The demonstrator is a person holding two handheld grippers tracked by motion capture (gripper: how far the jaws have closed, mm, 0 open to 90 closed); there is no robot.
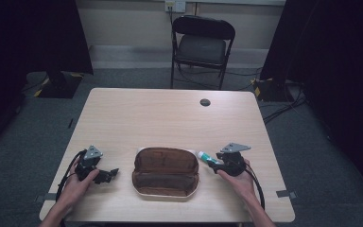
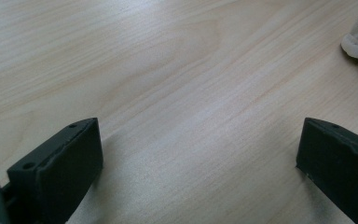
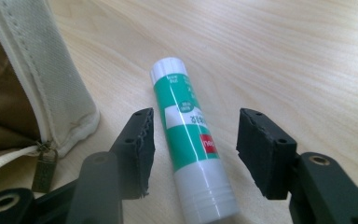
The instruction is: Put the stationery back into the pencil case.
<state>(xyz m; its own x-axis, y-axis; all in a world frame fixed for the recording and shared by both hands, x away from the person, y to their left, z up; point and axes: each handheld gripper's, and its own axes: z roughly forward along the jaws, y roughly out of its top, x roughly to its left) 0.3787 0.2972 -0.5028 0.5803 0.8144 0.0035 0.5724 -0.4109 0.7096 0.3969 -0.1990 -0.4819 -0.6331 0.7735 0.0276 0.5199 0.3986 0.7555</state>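
Now the right gripper [image 3: 193, 149] straddles the glue stick [image 3: 191, 144], jaws half open, not yet pinching. Close off-centre and that round tube could roll toward the pencil case [image 3: 51, 88]. The left gripper [image 2: 198, 158] rests wide open, empty.

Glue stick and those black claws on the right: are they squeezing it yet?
Apart. In the right gripper view the glue stick lies on the table between the right gripper's jaws, with bare wood visible on each side of it.
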